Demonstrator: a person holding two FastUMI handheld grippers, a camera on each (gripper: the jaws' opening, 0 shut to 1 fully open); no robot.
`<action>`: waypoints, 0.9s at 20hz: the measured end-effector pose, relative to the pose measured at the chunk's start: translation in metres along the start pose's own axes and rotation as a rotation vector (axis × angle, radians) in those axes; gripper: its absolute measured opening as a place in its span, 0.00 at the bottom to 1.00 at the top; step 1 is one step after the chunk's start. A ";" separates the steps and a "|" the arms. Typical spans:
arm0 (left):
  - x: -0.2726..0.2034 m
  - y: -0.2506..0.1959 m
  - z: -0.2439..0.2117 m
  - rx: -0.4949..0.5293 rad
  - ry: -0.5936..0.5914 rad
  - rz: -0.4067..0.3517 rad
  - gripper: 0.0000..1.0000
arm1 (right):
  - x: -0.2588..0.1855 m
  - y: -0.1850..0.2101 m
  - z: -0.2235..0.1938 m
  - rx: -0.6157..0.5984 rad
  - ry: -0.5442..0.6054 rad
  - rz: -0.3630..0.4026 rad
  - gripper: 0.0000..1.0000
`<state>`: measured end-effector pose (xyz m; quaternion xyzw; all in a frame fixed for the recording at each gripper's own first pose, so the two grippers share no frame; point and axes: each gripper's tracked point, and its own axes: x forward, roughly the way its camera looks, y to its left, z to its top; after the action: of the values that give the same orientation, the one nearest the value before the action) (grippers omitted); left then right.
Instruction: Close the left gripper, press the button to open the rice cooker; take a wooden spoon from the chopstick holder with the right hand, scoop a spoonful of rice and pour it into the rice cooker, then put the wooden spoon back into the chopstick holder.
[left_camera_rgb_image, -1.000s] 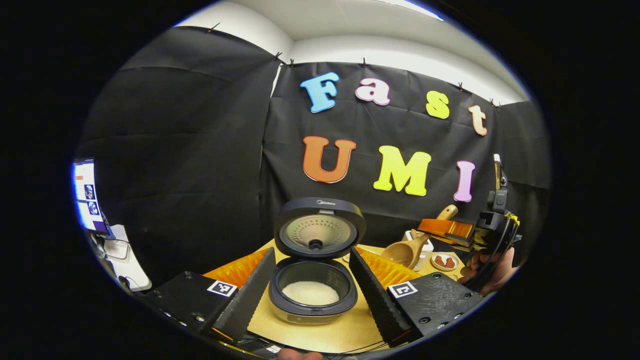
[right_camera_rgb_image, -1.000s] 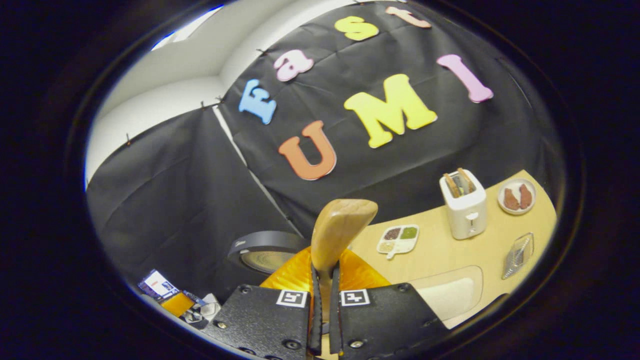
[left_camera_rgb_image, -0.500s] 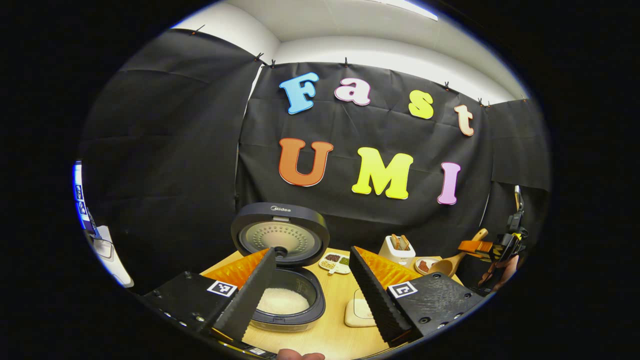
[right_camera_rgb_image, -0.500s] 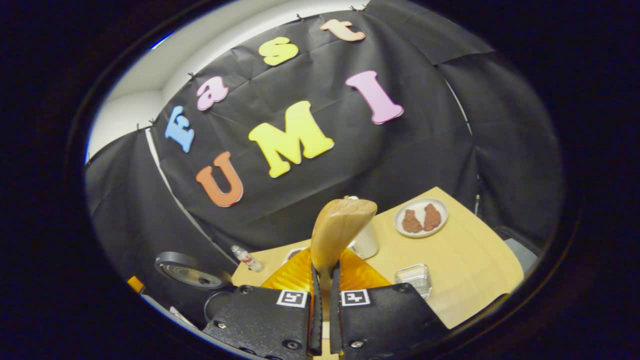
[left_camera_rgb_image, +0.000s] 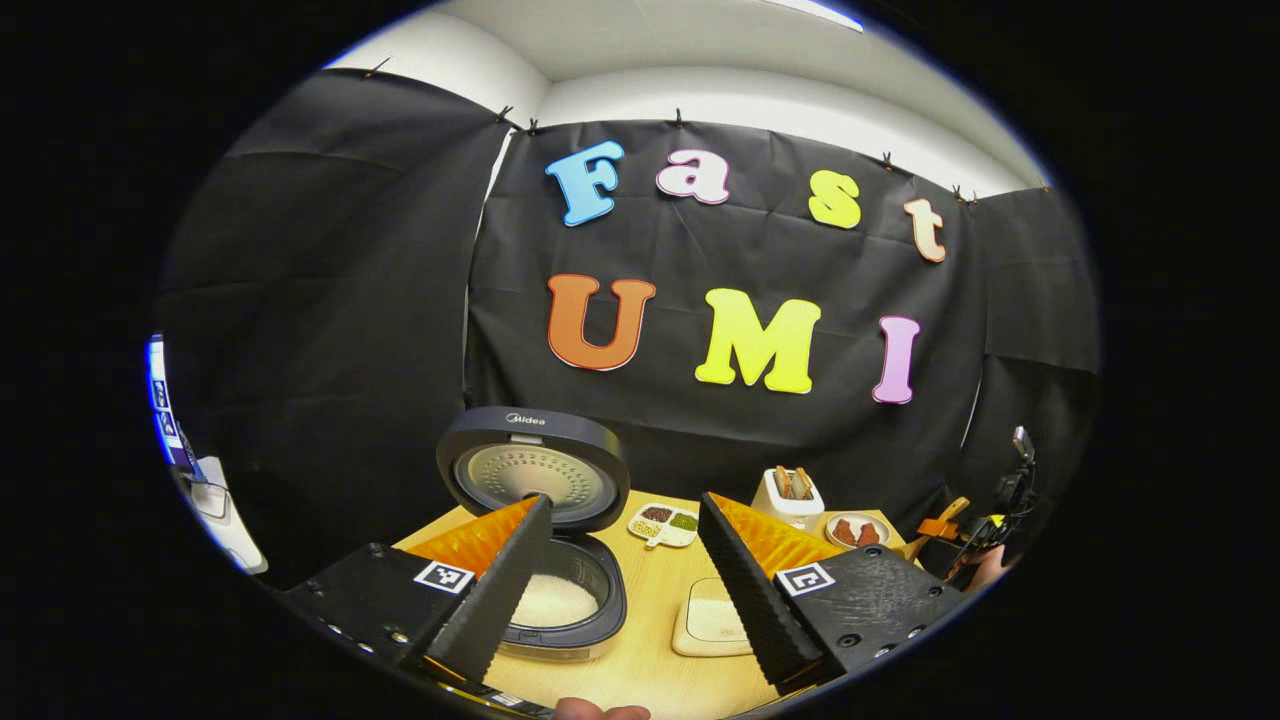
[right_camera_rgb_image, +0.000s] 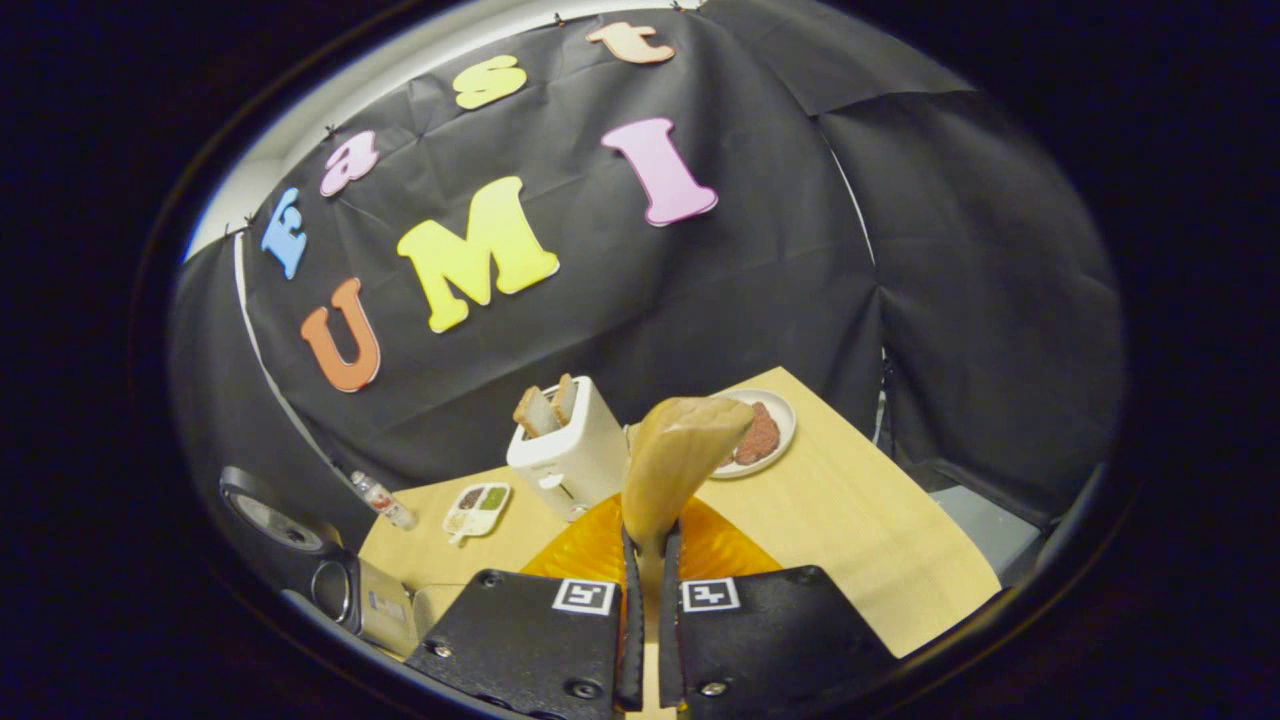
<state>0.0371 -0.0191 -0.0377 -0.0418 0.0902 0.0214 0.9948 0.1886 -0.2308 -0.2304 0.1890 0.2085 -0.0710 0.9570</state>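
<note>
Right tongs (right_camera_rgb_image: 648, 640) are clamped narrow on the wooden spoon (right_camera_rgb_image: 680, 455) handle, bowl end pointing up and away, over the near edge of the worktop (right_camera_rgb_image: 860, 530). Left tongs (left_camera_rgb_image: 625, 580) are held wide, nothing between the fingers, just in front of the rice cooker (left_camera_rgb_image: 560, 600).

Rice cooker is seen with lid (left_camera_rgb_image: 533, 470) up and white rice (left_camera_rgb_image: 552, 600) in the pot, so the pour is judged done; step in hand is judged to be the spoon's return to the chopstick holder. Holder cannot be picked out in either view, so it must be located first. Spoon is best kept vertical, handle end lowered straight into the opening, grip released only once it is seated; a tilted drop could tip the holder.

Farther back: toaster (right_camera_rgb_image: 570, 455) with two bread slices, sectioned dish (right_camera_rgb_image: 477, 508), plate (right_camera_rgb_image: 755, 440) with brown pieces.

Readable writing: brand word on the cooker lid rim is too small to be confirmed. Square markers are printed on the tongs.
</note>
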 end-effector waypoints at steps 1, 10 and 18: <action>0.000 -0.001 0.000 0.004 0.004 0.006 0.94 | 0.009 -0.005 -0.005 -0.008 0.009 -0.006 0.11; -0.008 0.004 0.011 0.013 0.003 0.064 0.95 | 0.061 -0.021 -0.042 -0.024 0.050 -0.022 0.12; -0.004 0.002 0.016 0.019 0.009 0.065 0.95 | 0.070 -0.016 -0.062 -0.023 0.055 0.006 0.20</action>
<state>0.0355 -0.0163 -0.0215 -0.0297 0.0962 0.0528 0.9935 0.2254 -0.2253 -0.3181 0.1802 0.2348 -0.0605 0.9533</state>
